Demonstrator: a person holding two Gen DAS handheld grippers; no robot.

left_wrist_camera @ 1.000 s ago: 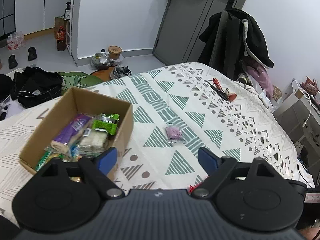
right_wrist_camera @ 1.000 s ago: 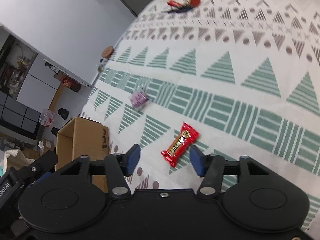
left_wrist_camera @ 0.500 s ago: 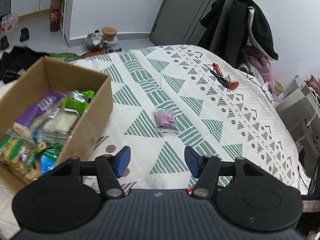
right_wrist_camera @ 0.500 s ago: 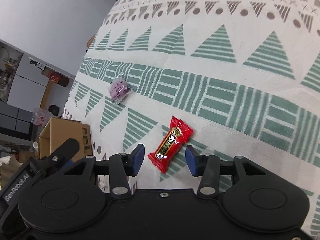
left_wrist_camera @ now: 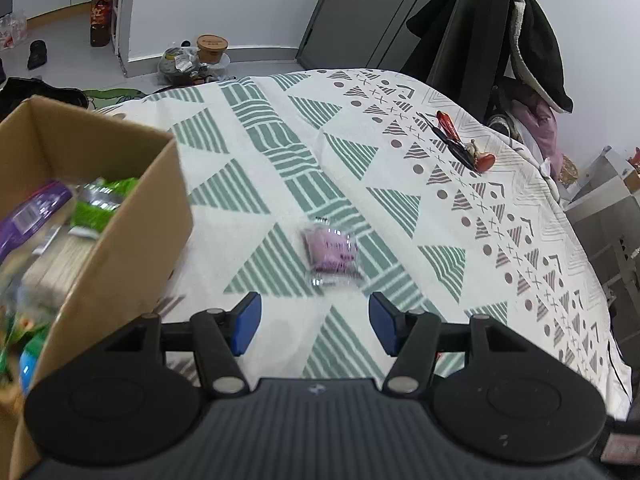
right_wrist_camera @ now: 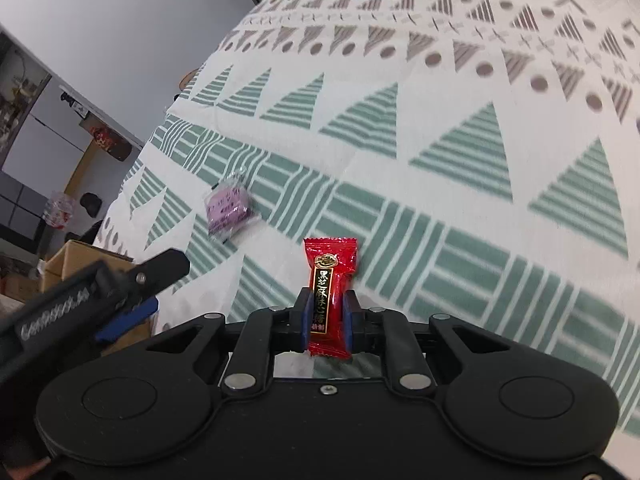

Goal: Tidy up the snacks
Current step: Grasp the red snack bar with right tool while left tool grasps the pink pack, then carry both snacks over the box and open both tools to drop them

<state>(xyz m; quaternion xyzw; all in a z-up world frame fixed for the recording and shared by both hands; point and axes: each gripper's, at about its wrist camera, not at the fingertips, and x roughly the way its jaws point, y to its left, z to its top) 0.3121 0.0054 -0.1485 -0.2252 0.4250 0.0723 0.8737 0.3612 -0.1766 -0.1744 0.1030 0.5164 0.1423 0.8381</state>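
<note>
Red foil now sits pinched between the blue pads of the right gripper (right_wrist_camera: 327,318): the small red candy packet with gold lettering (right_wrist_camera: 330,288), which half a second ago lay loose on the bedspread between open fingers, is clamped across its lower half, its crimped top end sticking out ahead of the fingers. Whether it has left the fabric I cannot tell. That grasp settles one of the loose snacks; by my reading, what remains for it is the carry to the brown cardboard box (left_wrist_camera: 132,216), whose corner shows at the far left of the right wrist view.

On the other side, the left gripper (left_wrist_camera: 314,322) has come forward over the last second, and its jaws stand wide apart with nothing between them. The clear-wrapped pale purple snack packet (left_wrist_camera: 330,254) lies flat on the white bedspread with green and grey triangle patterns (left_wrist_camera: 400,152), just ahead of the blue fingertips (left_wrist_camera: 246,322) and roughly centred on the gap, though somewhat blurred. The box stands close on the left, already holding green and purple packets. This looks like an approach to a second pick, so both remaining loose snacks near the box are likely accounted for. A cluster of red and dark items (left_wrist_camera: 460,146) rests well apart, near the far edge of the bed.
</note>
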